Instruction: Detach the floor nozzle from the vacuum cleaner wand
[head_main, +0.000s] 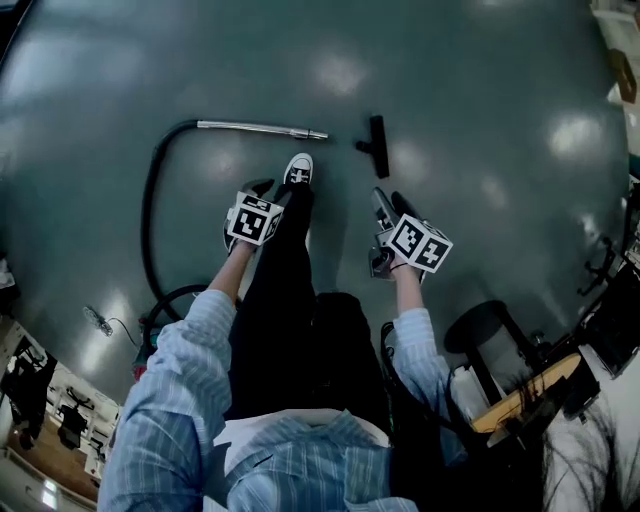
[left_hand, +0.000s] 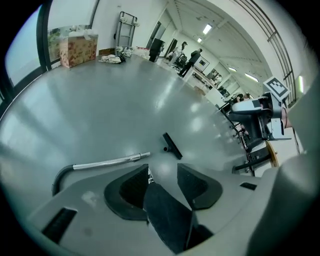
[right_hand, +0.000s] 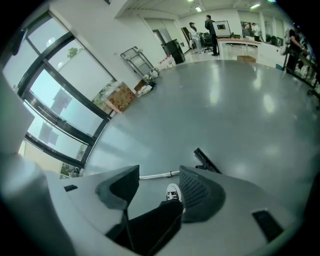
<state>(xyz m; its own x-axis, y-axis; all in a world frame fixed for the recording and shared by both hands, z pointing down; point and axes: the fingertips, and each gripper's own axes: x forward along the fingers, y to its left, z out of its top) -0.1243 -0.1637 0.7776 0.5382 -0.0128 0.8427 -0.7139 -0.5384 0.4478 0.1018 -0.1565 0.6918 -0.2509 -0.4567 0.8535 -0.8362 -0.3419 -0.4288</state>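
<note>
On the grey floor (head_main: 480, 80) ahead of you the metal wand (head_main: 255, 127) lies flat, and everything else sits around it. From the wand's left end the black hose (head_main: 150, 200) curves away and runs back toward you along your left side. Your left tongs (head_main: 262, 188) hang on your side of the wand, below its middle, with the jaws released and nothing between them; through the gap you see only your dark trouser leg (left_hand: 167, 215) and bare floor. Your right tongs (head_main: 388, 197) hang on your side too, beyond the wand's free right end, and they are likewise spread apart and hold nothing, with your leg and shoe showing between the pads. The floor nozzle (head_main: 377, 145) is already off: it lies on the floor just past the wand's free tip, apart from it, with a strip of bare floor between the two, its bar crosswise to the wand's line. Your white-toed sneaker (head_main: 298, 170) is planted just short of the wand, near that same tip, touching neither.
</note>
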